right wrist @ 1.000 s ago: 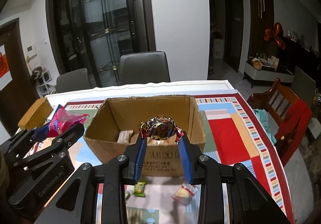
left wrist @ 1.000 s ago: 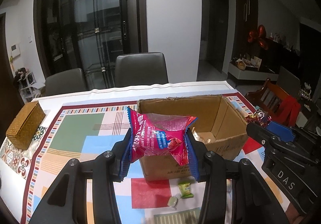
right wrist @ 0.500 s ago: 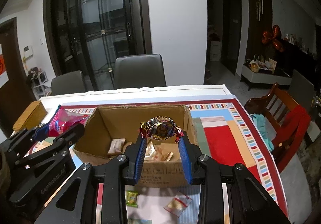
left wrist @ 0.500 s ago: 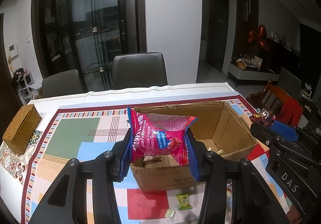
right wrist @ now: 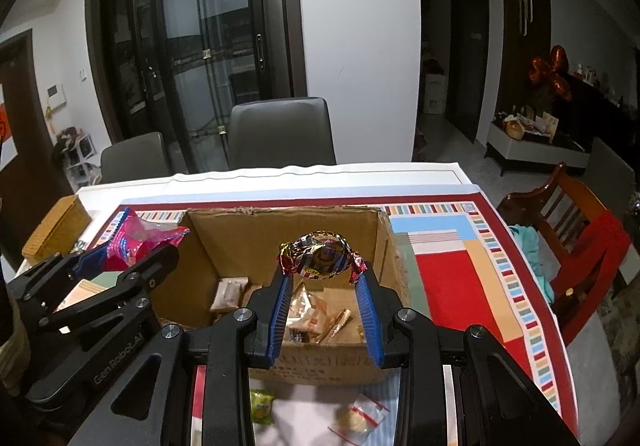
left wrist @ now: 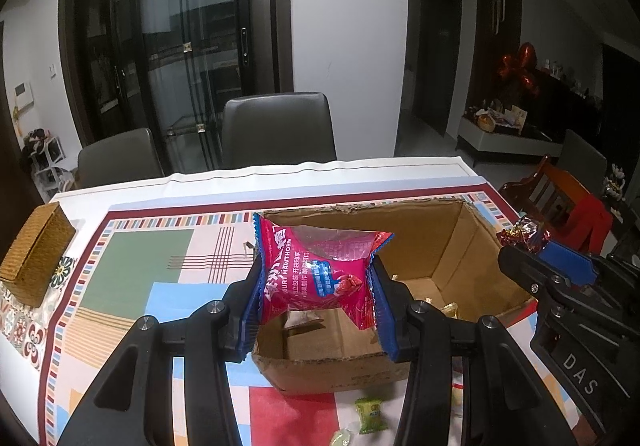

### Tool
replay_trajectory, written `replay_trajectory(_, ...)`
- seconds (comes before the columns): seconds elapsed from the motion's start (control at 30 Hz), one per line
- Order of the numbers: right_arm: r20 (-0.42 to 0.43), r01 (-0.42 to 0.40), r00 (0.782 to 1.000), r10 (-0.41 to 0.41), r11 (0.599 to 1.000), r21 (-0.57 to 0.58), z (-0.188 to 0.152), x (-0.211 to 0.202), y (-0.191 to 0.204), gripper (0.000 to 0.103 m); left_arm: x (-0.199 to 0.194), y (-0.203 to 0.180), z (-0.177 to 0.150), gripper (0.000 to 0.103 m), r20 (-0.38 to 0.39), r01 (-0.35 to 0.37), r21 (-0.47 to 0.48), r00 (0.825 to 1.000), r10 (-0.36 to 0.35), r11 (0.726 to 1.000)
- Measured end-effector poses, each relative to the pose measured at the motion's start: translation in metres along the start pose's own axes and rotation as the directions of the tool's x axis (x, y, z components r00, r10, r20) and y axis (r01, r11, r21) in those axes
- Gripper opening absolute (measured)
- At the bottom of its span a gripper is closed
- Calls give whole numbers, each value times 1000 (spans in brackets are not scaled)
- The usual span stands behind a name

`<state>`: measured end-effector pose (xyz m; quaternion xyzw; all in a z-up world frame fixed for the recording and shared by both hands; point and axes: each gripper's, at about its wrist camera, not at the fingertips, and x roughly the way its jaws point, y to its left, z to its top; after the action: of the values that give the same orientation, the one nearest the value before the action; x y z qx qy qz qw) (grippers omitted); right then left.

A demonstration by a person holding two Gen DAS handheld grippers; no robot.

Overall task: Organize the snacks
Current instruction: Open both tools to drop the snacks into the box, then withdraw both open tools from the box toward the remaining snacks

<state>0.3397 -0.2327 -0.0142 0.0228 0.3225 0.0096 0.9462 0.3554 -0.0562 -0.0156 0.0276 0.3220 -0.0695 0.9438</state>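
My left gripper (left wrist: 316,270) is shut on a pink hawthorn snack packet (left wrist: 320,270), held over the near left part of an open cardboard box (left wrist: 436,230). In the right wrist view that packet (right wrist: 136,242) shows at the left, over the box's left wall. My right gripper (right wrist: 322,274) is shut on a foil-wrapped candy (right wrist: 318,256) above the box (right wrist: 280,234). The same candy (left wrist: 524,232) appears at the right edge of the left wrist view. Several small wrapped snacks (right wrist: 316,320) lie on the box floor.
A green candy (left wrist: 370,408) and a clear-wrapped snack (right wrist: 360,416) lie on the patterned tablecloth (left wrist: 152,258) in front of the box. A woven basket (left wrist: 34,258) sits at the table's left edge. Grey chairs (left wrist: 278,130) stand behind the table, a wooden chair (right wrist: 572,230) to the right.
Both grippers have moved forward over the box with their snacks still held. The box's floor and the snacks in it have come into view.
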Motion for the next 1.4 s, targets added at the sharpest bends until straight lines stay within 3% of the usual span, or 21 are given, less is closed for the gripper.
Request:
replay_trajectory(0.2,-4,1,1000,-1,1000,-16,3,5,2,38,7,0,0,51,-14,5,-2,1000,-5,1000)
replay_trajectory(0.3,4,10,1000,-10,999,-34,4,5,4,51,7,1,-1,61,-18,7,-2,1000,-7,1000)
replay_trajectory(0.5,19,40,999,-39,998,-47,5,3,5,67,2,7,-1,78,-3,-24,-11,1000,24,1000)
replay_trajectory(0.83,29,47,999,-46,998,-36,8,-2,3,68,-9,16,0,89,26,-36,-26,999,37,999)
replay_trajectory(1.4,51,68,996,-67,997,-21,3,-22,-5,68,-28,9,-7,91,45,-37,-24,998,38,999)
